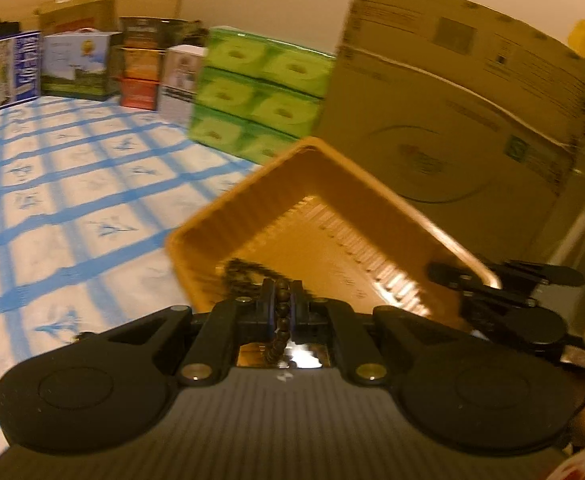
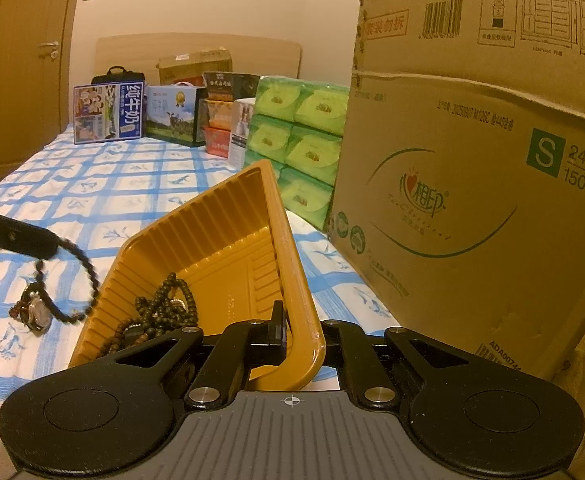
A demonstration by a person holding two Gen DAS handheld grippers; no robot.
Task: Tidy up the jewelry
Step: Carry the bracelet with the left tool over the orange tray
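A dark bead strand (image 1: 282,312) is pinched in the left gripper (image 1: 282,306), hanging just left of the yellow tray (image 2: 196,236). The right gripper (image 2: 288,334) is clamped on the tray's near rim, tilting it above the bed (image 2: 104,188); more beads (image 2: 164,308) lie inside, and a watch (image 2: 38,312) rests on the sheet at left.

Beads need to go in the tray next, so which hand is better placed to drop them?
Left: its tool grips the dark bead strand beside the yellow ribbed plastic tray, while the right tool holds the tray's rim.
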